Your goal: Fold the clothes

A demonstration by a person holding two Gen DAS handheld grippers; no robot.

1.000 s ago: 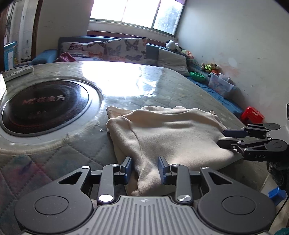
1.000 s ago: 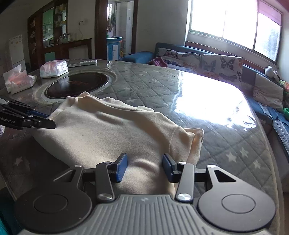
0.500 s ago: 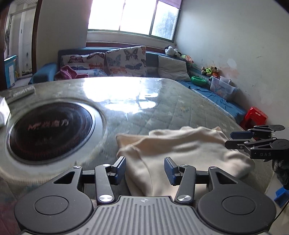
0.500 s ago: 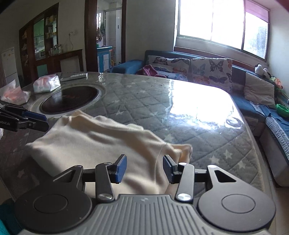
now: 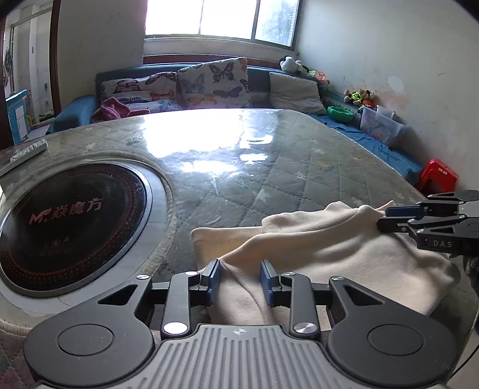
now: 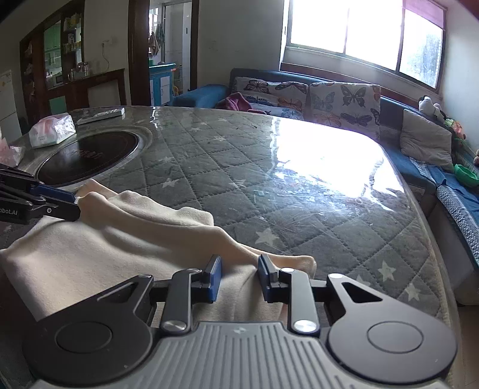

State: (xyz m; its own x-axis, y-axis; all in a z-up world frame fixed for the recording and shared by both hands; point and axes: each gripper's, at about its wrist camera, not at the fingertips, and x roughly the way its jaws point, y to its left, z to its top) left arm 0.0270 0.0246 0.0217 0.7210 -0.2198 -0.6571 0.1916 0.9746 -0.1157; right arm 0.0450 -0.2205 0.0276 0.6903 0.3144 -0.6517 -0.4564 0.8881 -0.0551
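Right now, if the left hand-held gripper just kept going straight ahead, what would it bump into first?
Probably the cream garment: the left hand-held gripper has its fingers open around a raised fold of it. Beyond lies the quilted table, though depth is unclear.

Left wrist view: mounted behind the left gripper [image 5: 239, 276], low over the near table [image 5: 299, 167] edge, facing across it toward the sofa [image 5: 257, 80] and window [image 5: 221, 18]. Right wrist view: behind the right gripper [image 6: 239, 276], equally low, facing the same sofa [image 6: 389, 107] more obliquely. Both are close to the cream garment [image 5: 329, 248]. Shared: garment [image 6: 104, 248], induction cooktop [image 5: 69, 221] [image 6: 86, 155], butterfly cushions [image 5: 214, 80] [image 6: 344, 101]. Each view catches the opposite gripper at its edge.
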